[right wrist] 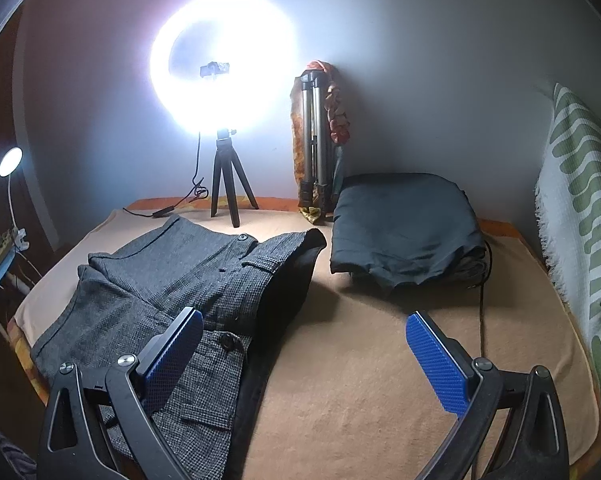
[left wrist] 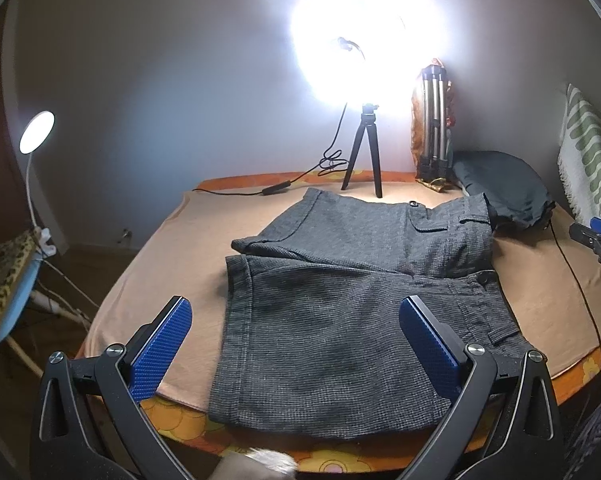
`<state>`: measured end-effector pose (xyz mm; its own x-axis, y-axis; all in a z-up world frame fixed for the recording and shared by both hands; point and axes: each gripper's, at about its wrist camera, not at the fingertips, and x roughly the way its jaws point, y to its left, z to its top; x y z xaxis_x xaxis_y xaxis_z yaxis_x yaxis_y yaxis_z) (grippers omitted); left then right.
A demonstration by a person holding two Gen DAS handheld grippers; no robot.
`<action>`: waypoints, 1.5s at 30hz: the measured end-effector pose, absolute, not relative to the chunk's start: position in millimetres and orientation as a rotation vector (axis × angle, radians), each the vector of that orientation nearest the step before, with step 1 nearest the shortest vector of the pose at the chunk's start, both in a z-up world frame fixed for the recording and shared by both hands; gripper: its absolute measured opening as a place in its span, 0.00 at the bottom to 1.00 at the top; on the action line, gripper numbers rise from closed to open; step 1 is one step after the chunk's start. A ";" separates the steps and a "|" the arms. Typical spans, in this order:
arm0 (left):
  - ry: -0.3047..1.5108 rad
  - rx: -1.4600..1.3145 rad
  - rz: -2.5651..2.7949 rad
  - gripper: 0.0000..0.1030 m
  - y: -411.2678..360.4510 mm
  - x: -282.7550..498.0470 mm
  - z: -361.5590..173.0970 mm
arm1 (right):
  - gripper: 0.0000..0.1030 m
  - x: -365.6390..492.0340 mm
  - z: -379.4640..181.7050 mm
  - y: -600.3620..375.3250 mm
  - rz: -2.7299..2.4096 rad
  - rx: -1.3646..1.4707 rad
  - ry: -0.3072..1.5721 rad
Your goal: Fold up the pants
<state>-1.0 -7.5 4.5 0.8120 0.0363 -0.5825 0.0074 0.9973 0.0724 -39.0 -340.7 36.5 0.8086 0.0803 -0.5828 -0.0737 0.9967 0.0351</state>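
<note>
The left gripper (left wrist: 294, 344), a black two-finger tool with blue textured pads (left wrist: 160, 354), stands spread wide and holds nothing; it hovers over the near leg of the grey checked woven shorts (left wrist: 340, 300), the fabric showing between the two fingers, and whether any pad touches the cloth cannot be told. The right gripper (right wrist: 304, 356) is likewise wide apart and empty, its left finger (right wrist: 172, 352) above the waistband end of the shorts (right wrist: 172, 280) and its right finger over the bare peach-coloured blanket (right wrist: 360, 380). The shorts lie flat on that blanket, legs side by side, the far leg partly overlapping the near one, waistband toward the right. Behind them stand a glowing white ring light on a small black tripod (left wrist: 362, 152) and a folded dark cloth bundle (right wrist: 404, 224).
</note>
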 end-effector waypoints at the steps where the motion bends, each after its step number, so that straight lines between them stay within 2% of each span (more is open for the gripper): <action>1: 0.625 0.074 0.020 1.00 -7.4 -1.1 3.7 | 0.99 -39.0 36.3 -341.0 0.085 0.010 0.625; 10: 0.663 0.090 -0.017 1.00 -6.1 1.4 -6.3 | 0.99 -48.4 29.1 -332.0 0.177 -0.039 0.646; 15: 0.708 0.104 -0.026 0.99 0.2 5.1 -19.4 | 0.93 -58.8 21.5 -317.2 0.289 -0.105 0.670; 17: 0.731 0.097 -0.034 0.91 5.3 5.7 -25.4 | 0.91 -63.9 18.5 -311.5 0.337 -0.124 0.675; 21: 0.787 0.065 -0.051 0.82 17.4 7.5 -36.0 | 0.87 -74.1 8.2 -294.7 0.455 -0.176 0.700; 24: 0.815 0.060 -0.057 0.77 22.4 7.9 -39.8 | 0.80 -82.9 -1.7 -278.0 0.548 -0.218 0.726; 29: 0.853 0.125 -0.081 0.61 21.3 10.5 -44.5 | 0.71 -98.6 -19.6 -250.2 0.673 -0.289 0.782; 31: 0.871 0.126 -0.098 0.57 24.6 12.5 -46.6 | 0.70 -105.2 -26.4 -241.2 0.707 -0.328 0.803; 35: 0.916 0.103 -0.125 0.42 34.1 16.7 -51.9 | 0.70 -113.5 -39.7 -228.7 0.741 -0.401 0.826; 38: 0.935 0.130 -0.145 0.39 35.8 16.3 -55.5 | 0.69 -115.7 -46.0 -224.7 0.742 -0.437 0.836; 45: 0.980 0.159 -0.178 0.39 35.0 17.7 -68.3 | 0.66 -111.9 -56.5 -219.7 0.703 -0.498 0.848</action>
<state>17.7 35.0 -68.3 0.5446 -0.0782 -0.8350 0.2210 0.9738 0.0529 -111.9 -219.7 -56.5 0.4636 0.3573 -0.8108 -0.7305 0.6720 -0.1215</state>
